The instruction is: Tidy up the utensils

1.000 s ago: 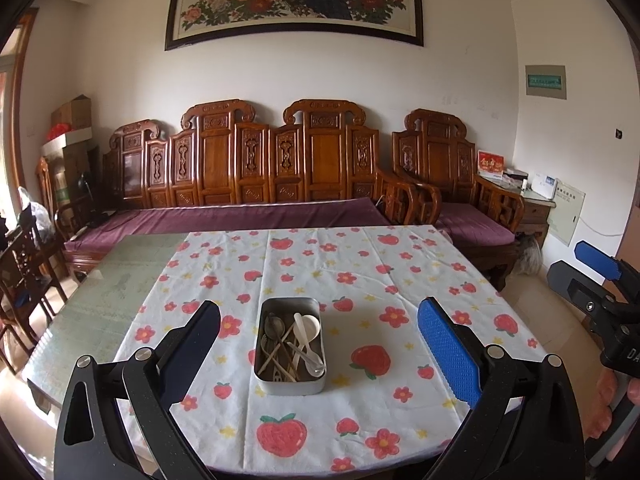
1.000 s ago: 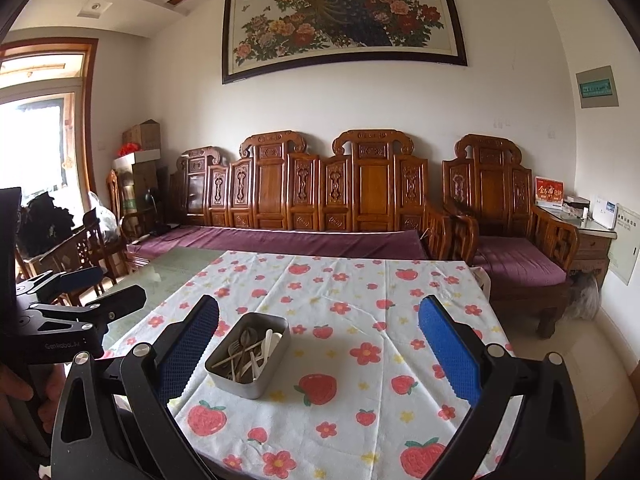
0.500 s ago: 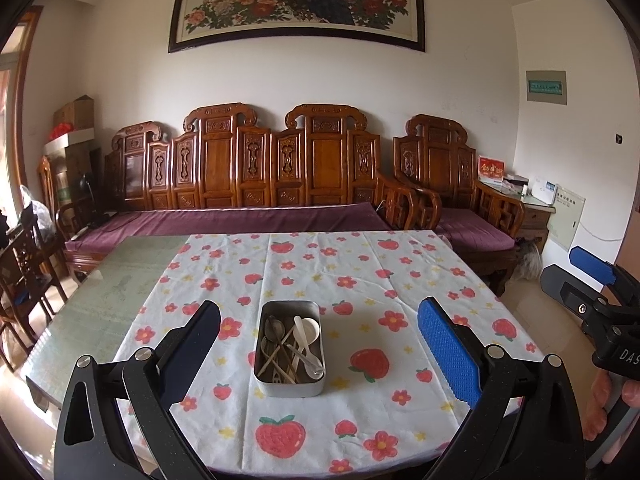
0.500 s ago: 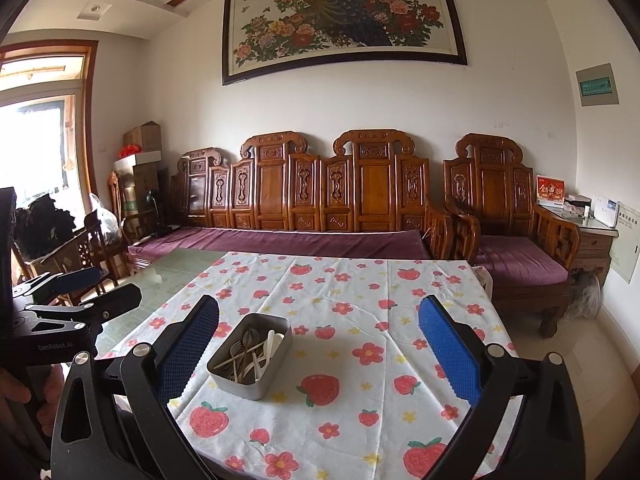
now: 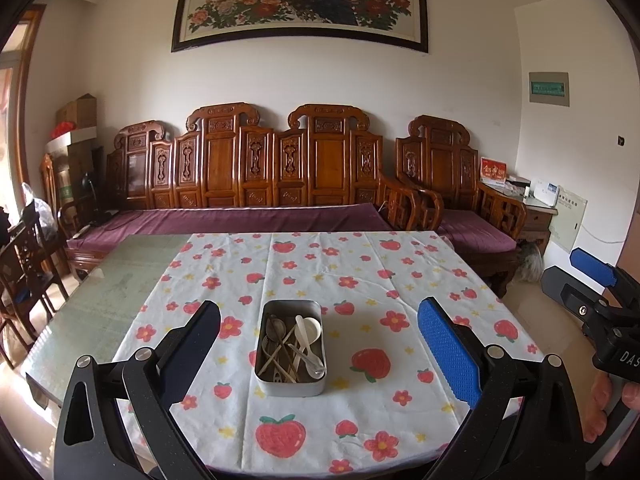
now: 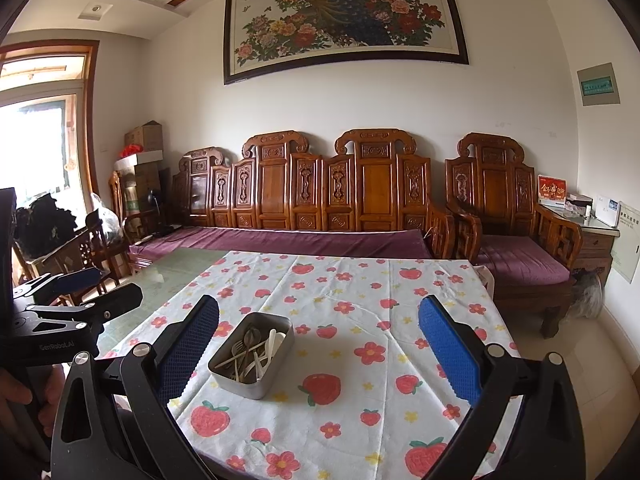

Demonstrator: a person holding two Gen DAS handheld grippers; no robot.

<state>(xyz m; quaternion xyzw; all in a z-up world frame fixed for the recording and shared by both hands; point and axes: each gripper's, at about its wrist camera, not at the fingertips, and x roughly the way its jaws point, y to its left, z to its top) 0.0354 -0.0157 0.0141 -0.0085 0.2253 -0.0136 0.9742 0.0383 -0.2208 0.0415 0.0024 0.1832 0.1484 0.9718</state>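
Note:
A rectangular metal tin [image 5: 289, 384] sits on the strawberry-print tablecloth [image 5: 360, 280] near the table's front edge. Inside lie several utensils [image 5: 294, 344]: white plastic spoons, metal spoons, a fork and thin sticks. My left gripper [image 5: 319, 344] hovers open above the near edge, the tin centred between its fingers but farther off. In the right wrist view the tin [image 6: 244, 378] lies left of centre, and my right gripper [image 6: 319, 344] is open, holding nothing. Each gripper shows at the edge of the other's view, held in a hand.
The cloth covers the right part of a glass-topped table [image 5: 104, 300]; bare glass shows at the left. A carved wooden sofa [image 5: 256, 184] with purple cushions stands behind it. Wooden chairs [image 5: 28, 264] crowd the left side. A side cabinet [image 5: 536, 216] stands at the right.
Both views have tilted slightly and drawn a little back from the table; the tin and utensils have not moved. Both grippers stay open.

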